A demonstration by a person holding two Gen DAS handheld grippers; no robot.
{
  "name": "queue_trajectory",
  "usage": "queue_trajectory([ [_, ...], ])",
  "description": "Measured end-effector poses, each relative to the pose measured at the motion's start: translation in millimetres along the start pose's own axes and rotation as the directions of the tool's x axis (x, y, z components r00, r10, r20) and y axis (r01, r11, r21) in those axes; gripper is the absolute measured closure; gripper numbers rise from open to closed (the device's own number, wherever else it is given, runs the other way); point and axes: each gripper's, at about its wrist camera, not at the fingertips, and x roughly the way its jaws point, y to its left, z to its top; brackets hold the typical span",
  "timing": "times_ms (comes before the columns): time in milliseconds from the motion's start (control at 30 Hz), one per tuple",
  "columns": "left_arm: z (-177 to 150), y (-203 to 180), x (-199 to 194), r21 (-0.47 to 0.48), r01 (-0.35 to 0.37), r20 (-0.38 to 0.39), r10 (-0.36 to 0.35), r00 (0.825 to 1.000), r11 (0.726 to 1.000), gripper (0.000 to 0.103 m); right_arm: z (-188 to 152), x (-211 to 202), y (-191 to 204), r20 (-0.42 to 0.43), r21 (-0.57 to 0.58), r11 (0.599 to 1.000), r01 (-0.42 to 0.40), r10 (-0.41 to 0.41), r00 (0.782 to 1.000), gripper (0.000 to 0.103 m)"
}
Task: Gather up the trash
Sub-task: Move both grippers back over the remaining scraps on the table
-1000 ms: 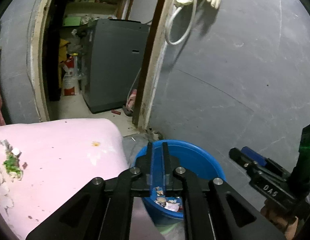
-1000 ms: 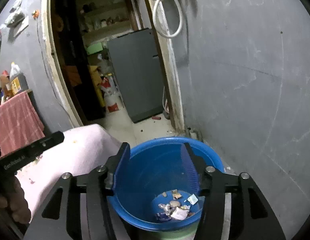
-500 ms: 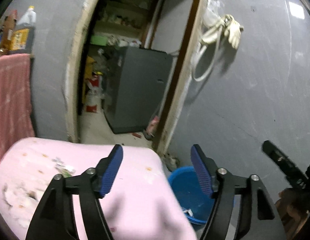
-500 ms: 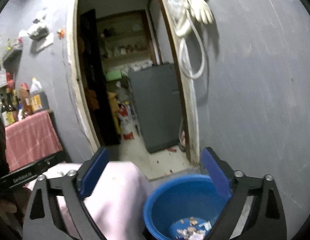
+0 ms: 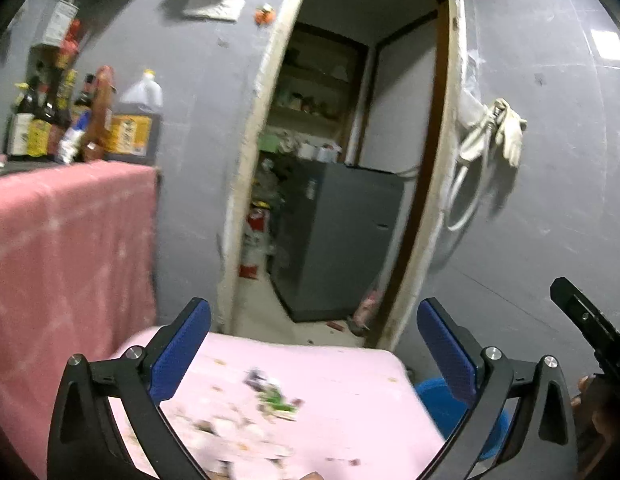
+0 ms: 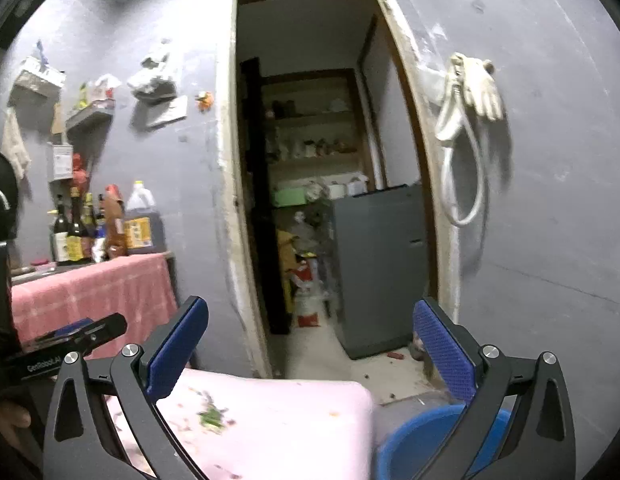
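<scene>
Food scraps and bits of trash [image 5: 276, 396] lie scattered on a pink tabletop [image 5: 342, 376]. A blue bucket [image 5: 434, 396] stands on the floor just past the table's right end. My left gripper [image 5: 314, 308] hovers above the table, its blue-padded jaws opening wide with nothing between them. My right gripper [image 6: 312, 304] is open and empty too, held over the gap between the pink tabletop [image 6: 294, 412] and the blue bucket [image 6: 422, 428]. Green scraps [image 6: 212, 416] show on the table in the right wrist view. The bucket's inside is hidden.
Straight ahead is an open doorway with a grey appliance [image 5: 342, 236] and cluttered shelves behind it. To the left, a pink cloth [image 5: 70, 240] covers a counter carrying bottles [image 5: 90, 120]. A glove and a white hose [image 5: 506, 132] hang on the grey wall at right.
Both grippers rose and tilted up away from the bucket, and both jaws spread wide. The left view swung left from the bucket to over the pink tabletop.
</scene>
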Motion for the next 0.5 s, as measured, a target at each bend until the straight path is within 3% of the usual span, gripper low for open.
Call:
queue_trajectory([
  [267,-0.7,51.0,-21.3,-0.005,-0.115,0.032,0.115,0.993,0.993,0.002,-6.8,20.6,48.6,-0.010,-0.032,0.996,-0.082,0.082,0.997,0.000],
  [500,-16.3,83.2,-17.0,-0.005,-0.197,0.007,0.197,0.980,0.980,0.002,-30.5,49.1,76.2,-0.085,-0.067,0.989,-0.130,0.124,0.989,0.000],
])
